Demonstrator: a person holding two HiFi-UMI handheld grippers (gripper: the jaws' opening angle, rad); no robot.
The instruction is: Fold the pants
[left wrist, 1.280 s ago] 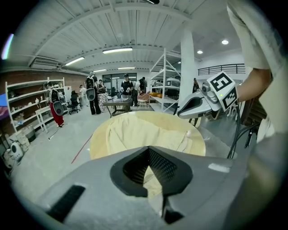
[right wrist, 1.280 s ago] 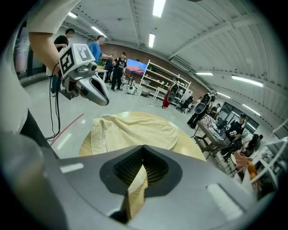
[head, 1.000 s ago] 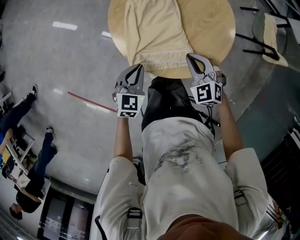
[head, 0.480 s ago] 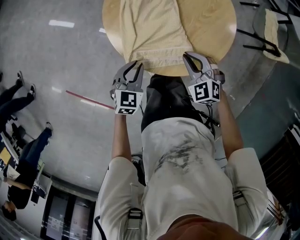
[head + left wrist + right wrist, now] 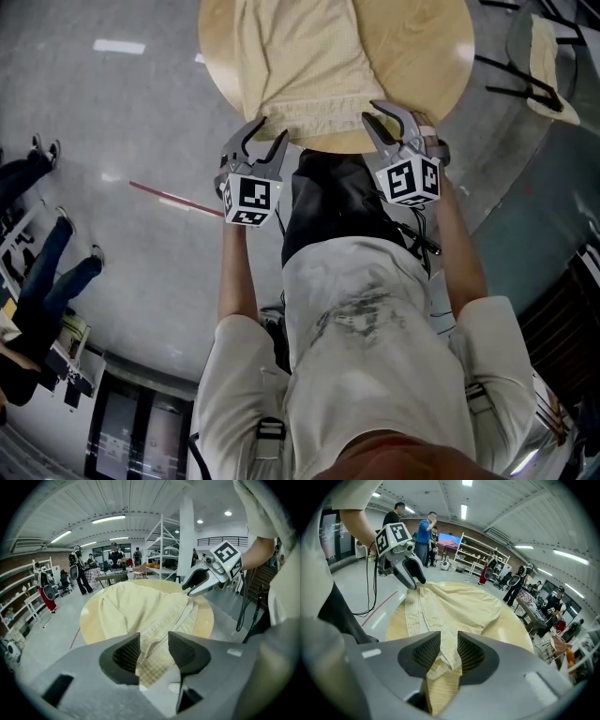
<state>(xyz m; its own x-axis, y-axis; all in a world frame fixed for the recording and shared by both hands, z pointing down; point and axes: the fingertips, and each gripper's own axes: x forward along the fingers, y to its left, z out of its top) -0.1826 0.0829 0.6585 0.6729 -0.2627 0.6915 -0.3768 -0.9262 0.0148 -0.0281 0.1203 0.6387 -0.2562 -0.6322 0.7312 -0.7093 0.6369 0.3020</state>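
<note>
Pants [image 5: 300, 66] lie spread on the round surface [image 5: 427, 56], waistband at its near edge. The jaws of the left gripper [image 5: 265, 133] and right gripper [image 5: 375, 112] have just been opening, with the waistband corners loose between them. Probably best to draw both clear evenly, without dragging cloth.

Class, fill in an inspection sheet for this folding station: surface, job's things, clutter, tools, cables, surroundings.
Surface: round wooden table.
Job's things: cream pants lie spread, waistband at the near edge.
Clutter: nothing seen on the table.
Tools: left tool and right tool open, jaws have just been opening; waistband cloth between each pair, not pinched.
Cables: a black cable hangs from each tool.
Surroundings: grey floor with a red line, shelving, people standing.
</note>
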